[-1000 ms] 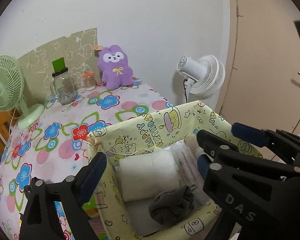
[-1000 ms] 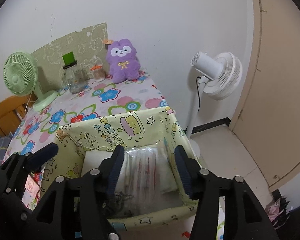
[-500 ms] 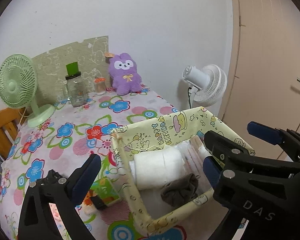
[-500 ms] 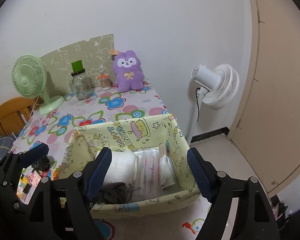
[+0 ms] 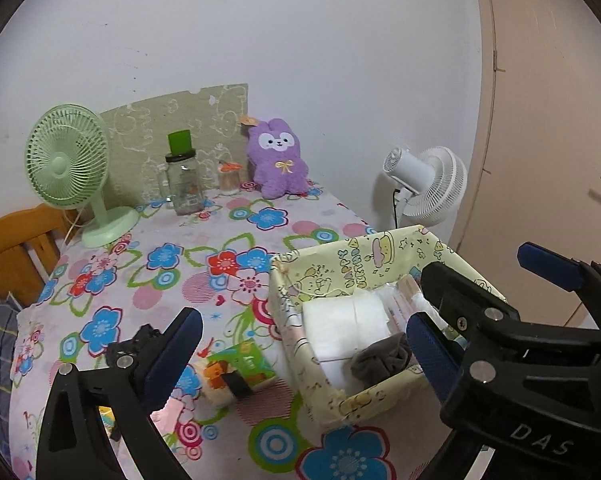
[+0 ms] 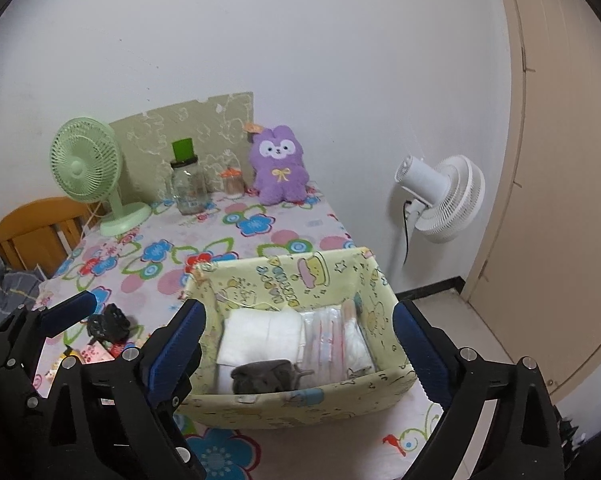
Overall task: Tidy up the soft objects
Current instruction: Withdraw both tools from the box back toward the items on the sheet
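A pale yellow cartoon-printed fabric box stands open-topped on the table with the flowered cloth, near the table's right-hand edge; its long axis runs across the right wrist view. Inside, a folded white towel lies flat at the left, its long side parallel to the box's back wall; beside it to the right lie clear-wrapped packets, their long axes pointing from front to back; a crumpled grey cloth sits against the front wall, touching the towel. The left gripper is spread wide with nothing between its blue pads; in its own view the box's near corner lies between the fingers, untouched. The right gripper has its jaws opening, already wide, the box seen between them but not gripped. Left of the box on the cloth lie a green carton, a small plush piece with an orange patch, a pink item and a black object. At the far end stand a mint green desk fan, a glass jar with a green cap, a small orange-lidded jar and a purple plush rabbit; a white floor fan stands beyond the table by the beige door.
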{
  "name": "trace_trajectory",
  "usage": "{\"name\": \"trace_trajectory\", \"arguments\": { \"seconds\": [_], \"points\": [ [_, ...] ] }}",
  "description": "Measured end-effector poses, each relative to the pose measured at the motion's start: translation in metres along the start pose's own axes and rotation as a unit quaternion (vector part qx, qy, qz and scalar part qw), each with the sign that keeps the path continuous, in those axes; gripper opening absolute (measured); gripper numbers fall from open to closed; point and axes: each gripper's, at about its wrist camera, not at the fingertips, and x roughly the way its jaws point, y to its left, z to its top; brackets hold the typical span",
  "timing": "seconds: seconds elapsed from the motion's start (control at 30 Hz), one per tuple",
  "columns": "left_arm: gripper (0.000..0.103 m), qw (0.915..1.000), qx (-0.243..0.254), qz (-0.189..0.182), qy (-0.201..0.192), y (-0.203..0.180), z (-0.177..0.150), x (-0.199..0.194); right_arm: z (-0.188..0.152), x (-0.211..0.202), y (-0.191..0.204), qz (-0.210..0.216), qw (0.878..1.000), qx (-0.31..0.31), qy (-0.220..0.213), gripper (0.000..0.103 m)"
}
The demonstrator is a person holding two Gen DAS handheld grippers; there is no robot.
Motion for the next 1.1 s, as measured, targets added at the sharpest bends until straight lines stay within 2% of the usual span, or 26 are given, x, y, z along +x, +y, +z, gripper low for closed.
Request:
{"name": "trace_trajectory", "arguments": {
  "seconds": [0.17, 0.47, 0.7, 1.1],
  "points": [
    [0.103, 0.9999, 0.002, 0.007, -0.009, 0.006, 0.000, -0.010, 0.001, -0.013, 0.011, -0.003, 1.000, -0.008, -0.027, 0.101],
    [0.103, 0.9994, 0.000, 0.019, -0.028, 0.017, -0.004, -0.030, 0.001, -0.029, 0.031, 0.014, 0.999, -0.014, -0.040, 0.101],
    [0.103, 0.9985, -0.006, 0.043, -0.034, 0.029, -0.008, -0.042, -0.001, -0.036, 0.050, 0.028, 0.998, -0.024, -0.043, 0.101],
    [0.103, 0.9971, -0.014, 0.062, -0.043, 0.050, -0.020, -0.058, -0.006, -0.042, 0.082, 0.065, 0.996, -0.036, -0.043, 0.101]
  ]
}}
